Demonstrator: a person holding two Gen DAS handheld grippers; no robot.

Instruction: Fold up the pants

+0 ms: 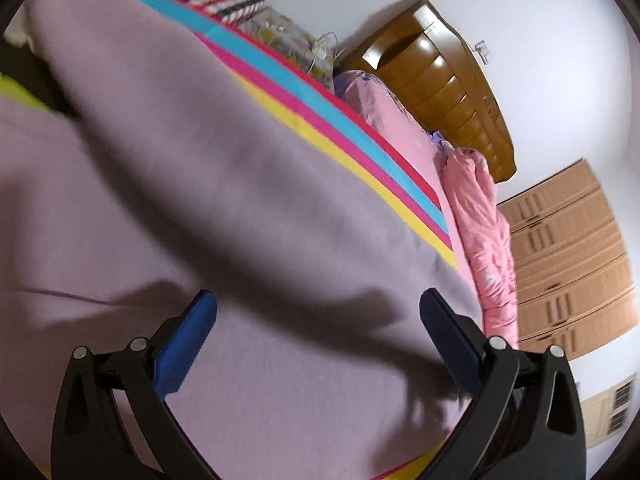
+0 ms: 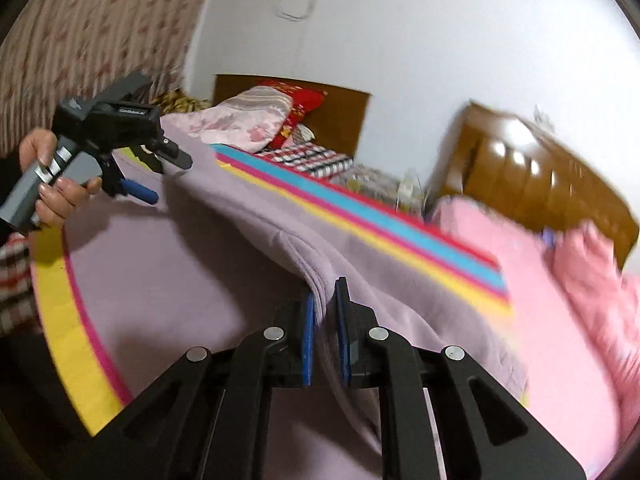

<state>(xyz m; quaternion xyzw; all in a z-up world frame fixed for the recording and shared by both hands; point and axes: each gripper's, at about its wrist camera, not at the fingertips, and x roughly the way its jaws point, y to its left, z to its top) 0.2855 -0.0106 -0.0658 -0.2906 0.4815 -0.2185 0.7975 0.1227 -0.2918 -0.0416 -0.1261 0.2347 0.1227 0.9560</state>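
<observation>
Pinching the lilac pants, the right hand-held gripper is pressing its blue pads on a folded edge.
Lifting off the striped bed, the fabric is stretching toward ten o'clock, where the left hand-held gripper is hanging spread, its pads holding nothing.

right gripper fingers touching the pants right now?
Touching. The right wrist view shows the right gripper with its blue fingers clamped on a folded edge of the lilac pants, fabric pinched between them.
</observation>
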